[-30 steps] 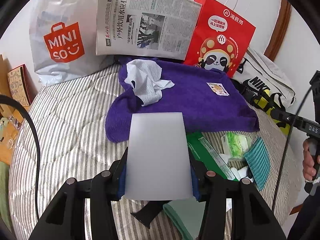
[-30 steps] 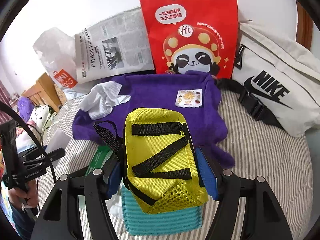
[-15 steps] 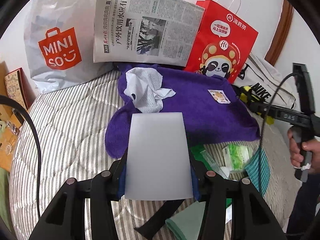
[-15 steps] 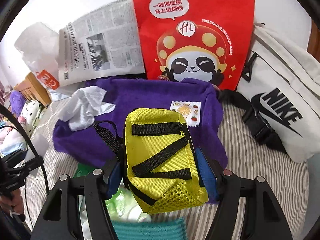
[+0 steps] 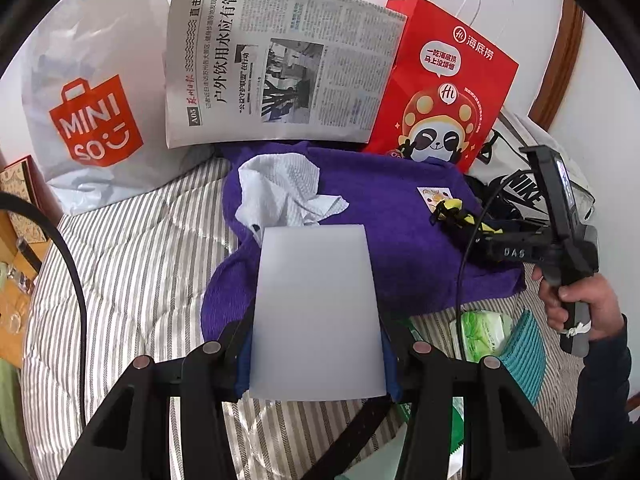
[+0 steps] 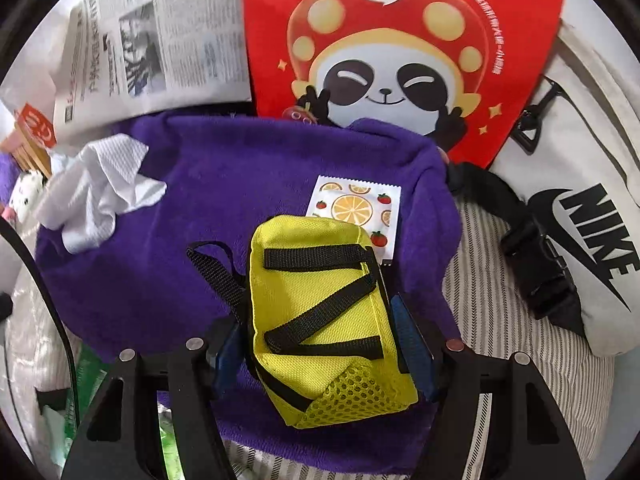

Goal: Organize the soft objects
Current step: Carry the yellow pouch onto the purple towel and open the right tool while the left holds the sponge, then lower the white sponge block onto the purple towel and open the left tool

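My left gripper is shut on a flat pale grey-white sheet, held above the near edge of a purple towel spread on the striped bed. My right gripper is shut on a small yellow pouch with black straps, held over the towel; it also shows in the left wrist view. A crumpled white cloth lies on the towel's left part. A small fruit-print packet lies on the towel just beyond the pouch.
A white Miniso bag, a newspaper and a red panda paper bag stand along the back wall. A white Nike bag lies right. A green wipes pack and teal cloth lie near the towel.
My right gripper has carried the yellow pouch forward, from over the teal cloth to above the purple towel near the fruit packet. My left gripper has held the sheet almost still.
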